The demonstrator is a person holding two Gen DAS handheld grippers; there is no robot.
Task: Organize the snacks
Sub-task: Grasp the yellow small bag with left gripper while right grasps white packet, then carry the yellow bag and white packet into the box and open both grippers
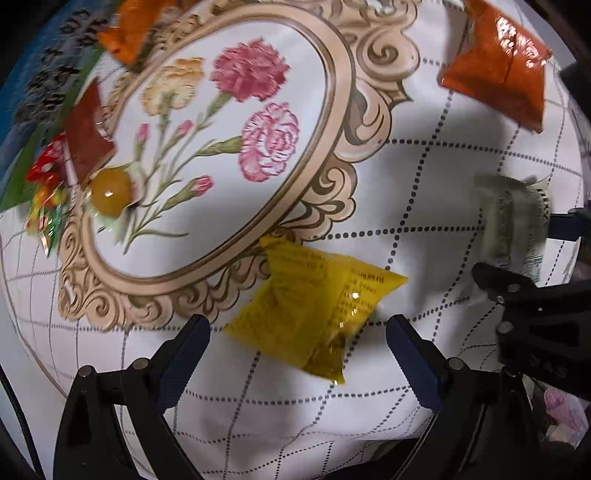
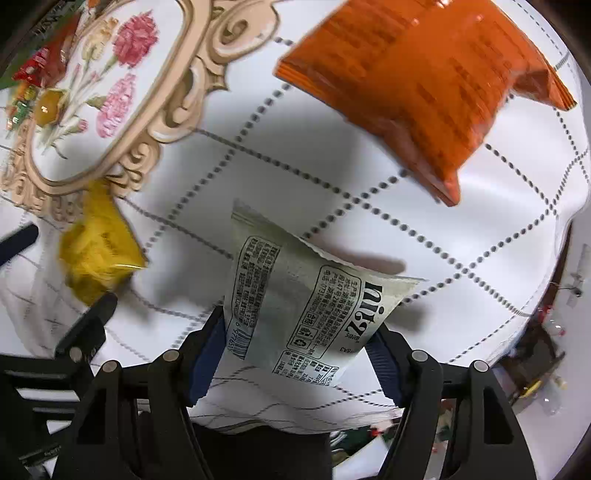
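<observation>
A yellow snack packet (image 1: 310, 310) lies on the white tablecloth (image 1: 406, 166), between the spread fingers of my left gripper (image 1: 298, 325). The gripper is open, with a gap to the packet on each side. In the right wrist view the same yellow packet (image 2: 99, 251) lies at the left, with the left gripper (image 2: 62, 267) around it. My right gripper (image 2: 299, 325) is shut on a pale grey-green packet (image 2: 295, 295) with black print, its blue pads against the packet's two sides. The left wrist view shows that packet (image 1: 513, 218) blurred in the right gripper (image 1: 528, 251).
A large orange packet (image 2: 424, 85) lies beyond the right gripper, near the cloth's far right. At the left of the floral print are an amber jelly cup (image 1: 110, 192), a brown packet (image 1: 88, 136), bright candy wrappers (image 1: 44, 184) and another orange packet (image 1: 136, 29). The table edge (image 2: 554, 258) runs at the right.
</observation>
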